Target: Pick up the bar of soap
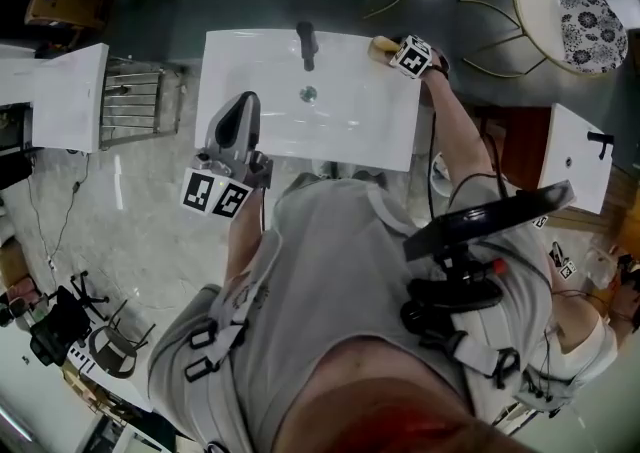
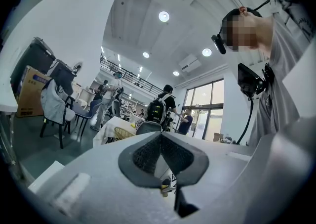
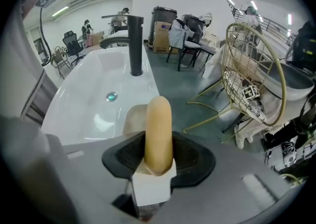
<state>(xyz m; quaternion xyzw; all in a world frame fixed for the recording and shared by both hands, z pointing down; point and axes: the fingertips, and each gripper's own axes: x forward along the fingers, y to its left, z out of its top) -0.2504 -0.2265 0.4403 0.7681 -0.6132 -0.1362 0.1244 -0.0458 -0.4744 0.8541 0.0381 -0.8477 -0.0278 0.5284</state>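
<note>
Bar of soap [image 3: 159,119]: smooth, rounded, pale yellow-tan, seen edge-on in the right gripper view, standing upright between the two dark textured pads. Its lower end is hidden behind a white block of the right gripper [image 3: 159,153], whose jaws are clamped on the bar's flat faces. In the head view only a yellowish sliver of the bar shows at the sink's far right corner, mostly covered by the marker cube [image 1: 414,56]. A tan patch [image 3: 129,119] just behind the bar lies on the rim; what it is cannot be made out. Sink [image 3: 89,94]: glossy white rectangular basin, with a round metal drain [image 3: 111,97] and a straight matte-black faucet [image 3: 136,45] at its far edge. Left gripper [image 2: 161,150]: held at the sink's near left corner, its ribbed pads closed together on nothing.
</note>
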